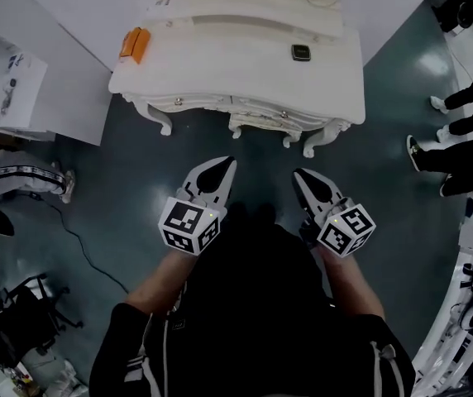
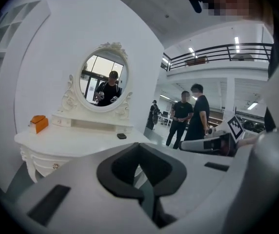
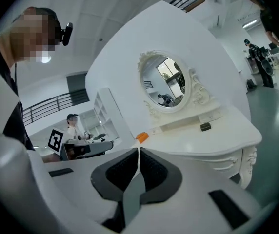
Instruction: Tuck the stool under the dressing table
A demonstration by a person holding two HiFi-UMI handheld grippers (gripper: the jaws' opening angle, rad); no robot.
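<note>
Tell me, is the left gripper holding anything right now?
No, the left gripper has its jaws shut together with nothing between them; the dressing table stands beyond.

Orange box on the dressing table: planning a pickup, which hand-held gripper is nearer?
Left. The left hand-held gripper hangs down-right of the orange box; right hand-held gripper farther right.

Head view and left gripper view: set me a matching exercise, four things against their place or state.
1. orange box
2. small dark object
3. left tongs
4. oval mirror

A. shut, holding nothing
B. left end of the dressing table top
C. upright at the table's back
D. right part of the table top

Pairs: 1-B, 2-D, 3-A, 4-C.
</note>
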